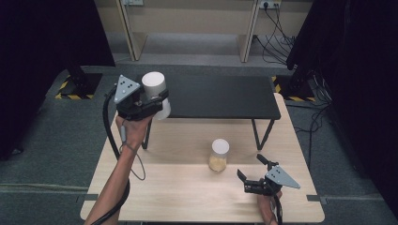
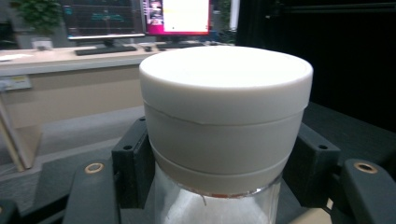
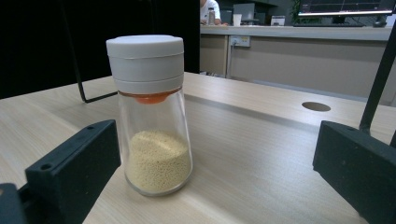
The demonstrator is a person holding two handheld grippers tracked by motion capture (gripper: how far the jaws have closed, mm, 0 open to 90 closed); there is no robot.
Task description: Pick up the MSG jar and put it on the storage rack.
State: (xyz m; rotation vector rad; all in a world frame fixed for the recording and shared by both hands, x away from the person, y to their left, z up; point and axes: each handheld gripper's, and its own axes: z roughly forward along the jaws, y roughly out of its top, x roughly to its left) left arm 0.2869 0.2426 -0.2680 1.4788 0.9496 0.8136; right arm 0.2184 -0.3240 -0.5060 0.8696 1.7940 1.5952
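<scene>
My left gripper point(image 1: 157, 101) is shut on a glass shaker jar with a white lid point(image 1: 155, 91), held up in the air beside the left end of the black shelf point(image 1: 220, 96). In the left gripper view the jar's white lid point(image 2: 226, 116) looms close, with the black jaws pressed on either side just under it. A second shaker jar point(image 1: 218, 154), white-lidded and holding yellow grains, stands upright on the wooden table point(image 1: 187, 197). My right gripper point(image 1: 251, 168) sits open near the table's front right, its jaws apart in front of that jar point(image 3: 152, 116), not touching it.
The black shelf stands on thin legs across the back of the table. Dark curtains hang at both sides, with cables on the floor at the right. A round hole point(image 3: 316, 106) is cut in the tabletop beyond the standing jar.
</scene>
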